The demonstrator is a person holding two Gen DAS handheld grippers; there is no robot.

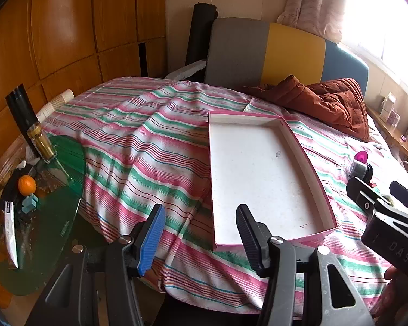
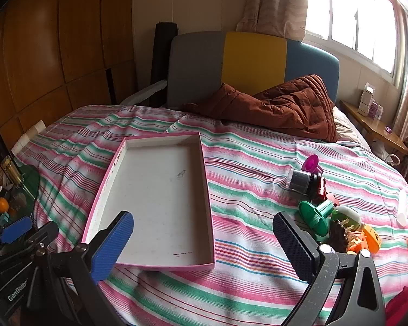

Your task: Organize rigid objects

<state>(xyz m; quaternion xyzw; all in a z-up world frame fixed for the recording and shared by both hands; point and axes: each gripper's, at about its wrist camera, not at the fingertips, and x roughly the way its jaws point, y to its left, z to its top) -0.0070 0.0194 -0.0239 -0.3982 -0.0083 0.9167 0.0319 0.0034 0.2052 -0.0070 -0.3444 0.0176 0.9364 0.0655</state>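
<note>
The small toys (image 2: 340,217) lay clustered on the striped bed (image 2: 258,168), just right of the empty pink tray (image 2: 160,190), so the wide-open right hand-held gripper (image 2: 204,241) would best straddle one piece squarely, while the left hand-held gripper (image 1: 201,233), half open, held nothing.

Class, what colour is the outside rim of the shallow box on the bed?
Pink, around a white inside; the box shows best from the right wrist.

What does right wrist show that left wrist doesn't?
Right wrist only: the toys by the tray, a green funnel and an orange toy. Left wrist only: nearly the whole glass table. Both: empty tray on the striped bed, the clear jar, both grippers, left and right, open and holding nothing.
</note>
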